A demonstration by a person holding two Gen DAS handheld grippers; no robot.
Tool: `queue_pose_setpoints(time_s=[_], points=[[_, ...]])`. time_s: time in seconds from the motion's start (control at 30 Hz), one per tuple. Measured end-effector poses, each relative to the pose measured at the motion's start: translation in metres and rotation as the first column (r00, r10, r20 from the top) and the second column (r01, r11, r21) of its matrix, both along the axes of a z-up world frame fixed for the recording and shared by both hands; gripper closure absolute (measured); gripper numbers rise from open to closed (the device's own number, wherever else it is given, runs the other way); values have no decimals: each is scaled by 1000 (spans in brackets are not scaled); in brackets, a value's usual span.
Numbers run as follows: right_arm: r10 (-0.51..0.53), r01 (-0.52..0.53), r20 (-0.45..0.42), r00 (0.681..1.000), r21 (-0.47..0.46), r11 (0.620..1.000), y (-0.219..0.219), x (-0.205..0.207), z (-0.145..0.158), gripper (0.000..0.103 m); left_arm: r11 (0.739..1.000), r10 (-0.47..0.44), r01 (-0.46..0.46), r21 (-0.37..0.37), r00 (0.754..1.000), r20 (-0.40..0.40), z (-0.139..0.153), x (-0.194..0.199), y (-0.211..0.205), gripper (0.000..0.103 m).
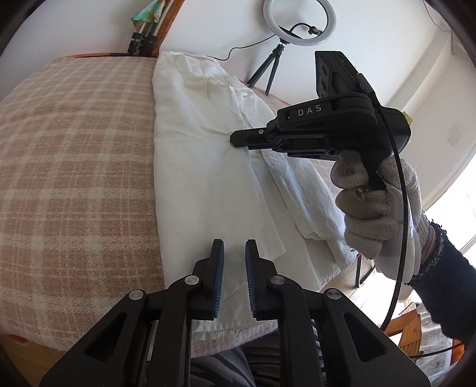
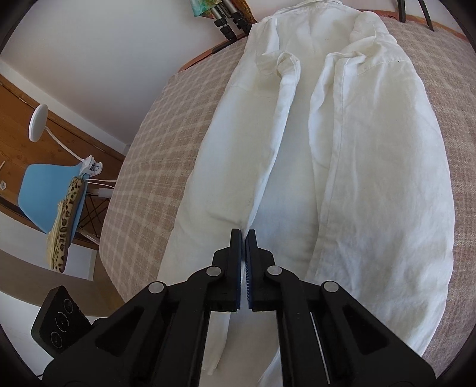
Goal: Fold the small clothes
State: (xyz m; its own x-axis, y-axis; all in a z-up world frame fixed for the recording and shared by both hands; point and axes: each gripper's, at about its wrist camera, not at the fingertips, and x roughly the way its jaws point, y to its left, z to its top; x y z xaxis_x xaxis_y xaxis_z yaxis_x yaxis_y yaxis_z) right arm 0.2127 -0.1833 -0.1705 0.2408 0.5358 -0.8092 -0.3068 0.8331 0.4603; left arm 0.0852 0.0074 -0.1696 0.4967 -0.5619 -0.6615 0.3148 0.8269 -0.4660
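A white shirt (image 1: 202,166) (image 2: 372,178) lies lengthwise on a pink plaid table cover (image 1: 74,163) (image 2: 154,166), its two front panels lying side by side. My right gripper (image 2: 244,235) is shut on the edge of the shirt's left front panel, and a sliver of white cloth shows between the pads. In the left wrist view this right gripper (image 1: 238,139) is seen side-on over the shirt's middle, held by a gloved hand (image 1: 380,208). My left gripper (image 1: 235,259) hovers over the shirt's near end. Its jaws stand a little apart, with cloth showing in the gap.
A ring light on a small tripod (image 1: 299,22) stands at the table's far end beside folded tripod legs (image 1: 142,38). Left of the table are a blue chair (image 2: 44,190) with a leopard-print cloth (image 2: 64,226) and a white lamp (image 2: 37,122).
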Motion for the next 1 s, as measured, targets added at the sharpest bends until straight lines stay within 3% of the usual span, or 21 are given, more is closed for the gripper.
queue_pose_setpoints(time_s=[0.1,0.23,0.3,0.33,0.37,0.47,0.6,0.77,0.87,1.0], points=[[24,-24,11,1000,-34,999,1,-4,-1,99,1000,-23,23,20,1000,-5,7,1,-2,90],[13,-13,-3,1000,10,1000,-4,-6,8,95,999,-19,18,30,999,36,28,23,6,89],[20,-20,4,1000,33,999,-8,-13,16,78,1000,-4,3,19,999,44,38,47,15,87],[20,-20,14,1000,40,999,-12,-18,21,60,1000,7,-7,11,999,45,41,62,19,87],[11,-13,31,999,47,999,-17,-24,27,49,1000,24,-25,13,998,49,44,75,22,87],[-11,7,81,997,47,999,-35,-44,42,48,996,79,-82,40,994,71,45,117,24,87],[-38,40,156,987,-7,999,-63,-72,55,48,992,83,-89,84,994,76,35,156,18,87],[-70,74,158,985,-20,997,-100,-89,57,48,980,75,-89,178,994,81,25,188,17,87],[-86,94,159,984,-44,995,-110,-94,53,48,963,26,-41,266,998,59,15,192,8,87],[-102,109,148,984,-39,993,-120,-93,46,48,929,-54,17,370,994,90,8,163,-1,86]])
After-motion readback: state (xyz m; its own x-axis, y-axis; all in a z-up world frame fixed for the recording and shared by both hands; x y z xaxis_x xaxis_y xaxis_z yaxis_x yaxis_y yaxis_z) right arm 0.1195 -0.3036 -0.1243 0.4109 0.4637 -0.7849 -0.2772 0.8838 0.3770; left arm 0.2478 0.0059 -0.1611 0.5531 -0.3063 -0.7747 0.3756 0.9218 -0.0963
